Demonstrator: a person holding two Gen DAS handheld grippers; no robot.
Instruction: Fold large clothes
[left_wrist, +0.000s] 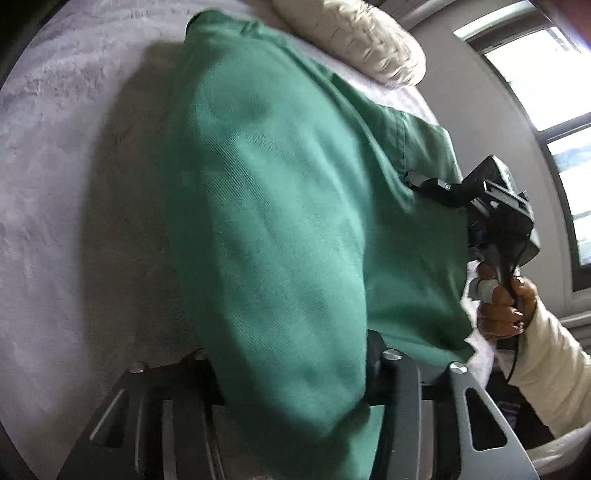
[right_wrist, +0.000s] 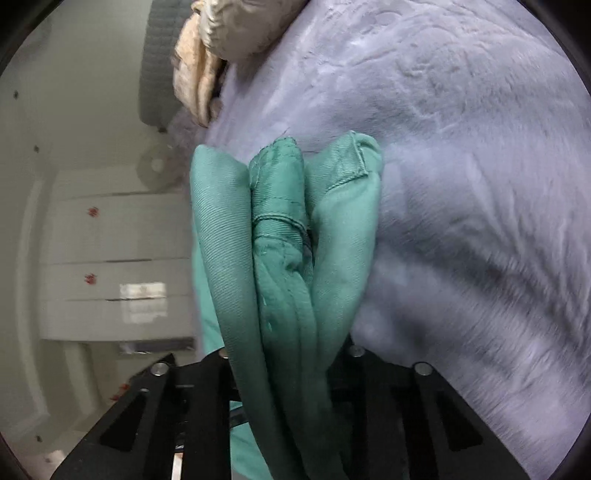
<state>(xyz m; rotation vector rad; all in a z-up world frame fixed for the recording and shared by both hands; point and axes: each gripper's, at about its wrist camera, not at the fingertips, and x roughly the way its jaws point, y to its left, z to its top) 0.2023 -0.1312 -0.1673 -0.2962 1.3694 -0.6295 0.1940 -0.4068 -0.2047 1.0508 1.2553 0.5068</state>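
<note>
A large green garment (left_wrist: 280, 206) hangs stretched above a grey plush bed cover (left_wrist: 66, 192). My left gripper (left_wrist: 295, 373) is shut on one edge of it, and the cloth drapes over the jaws and hides the fingertips. My right gripper (left_wrist: 417, 181) shows in the left wrist view at the far right, shut on the garment's other edge, held by a hand (left_wrist: 506, 306). In the right wrist view the right gripper (right_wrist: 291, 354) pinches several bunched folds of the green garment (right_wrist: 288, 229), with a hem and seam showing.
A cream pillow (left_wrist: 354, 33) lies at the head of the bed, also in the right wrist view (right_wrist: 236, 26). A window (left_wrist: 546, 92) is on the right wall. White drawers (right_wrist: 110, 266) stand beside the bed. The grey bed cover (right_wrist: 461, 184) spreads under the garment.
</note>
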